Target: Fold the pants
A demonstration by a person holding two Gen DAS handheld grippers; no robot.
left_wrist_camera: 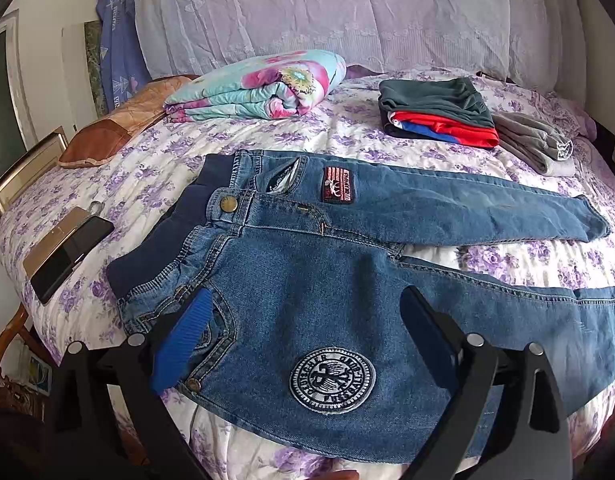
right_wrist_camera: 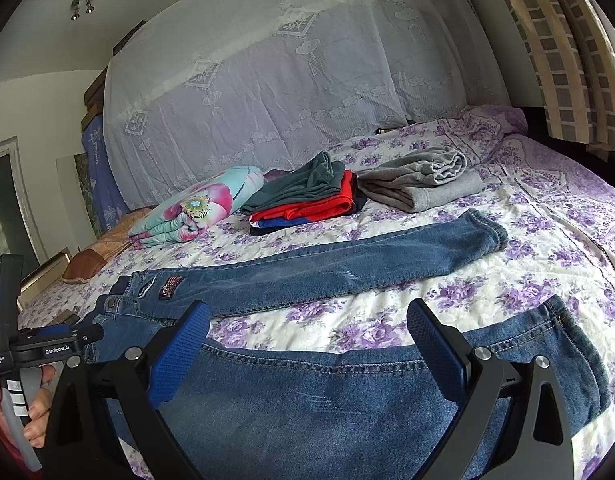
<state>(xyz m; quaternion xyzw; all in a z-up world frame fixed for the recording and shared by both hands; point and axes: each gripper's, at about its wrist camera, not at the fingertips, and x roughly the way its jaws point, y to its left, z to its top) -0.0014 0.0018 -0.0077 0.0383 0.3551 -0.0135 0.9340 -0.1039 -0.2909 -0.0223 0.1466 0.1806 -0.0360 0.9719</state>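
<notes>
Blue jeans [left_wrist_camera: 307, 264] lie flat and unfolded on the bed, waist to the left, both legs stretched to the right and spread apart. A round embroidered patch [left_wrist_camera: 332, 378] marks the near thigh. My left gripper [left_wrist_camera: 307, 312] is open and empty, just above the near hip and pocket. My right gripper [right_wrist_camera: 307, 328] is open and empty, over the near leg [right_wrist_camera: 347, 392], with the far leg [right_wrist_camera: 347, 268] beyond it. The left gripper's body and the hand holding it show at the left of the right wrist view [right_wrist_camera: 35, 352].
The bed has a purple floral cover [left_wrist_camera: 347, 136]. At the back lie a rolled floral quilt [left_wrist_camera: 263, 84], a stack of folded clothes [left_wrist_camera: 435, 112] and folded grey pants [left_wrist_camera: 535, 144]. A phone and a flat case [left_wrist_camera: 67, 252] lie near the left edge, beside a brown pillow [left_wrist_camera: 119, 128].
</notes>
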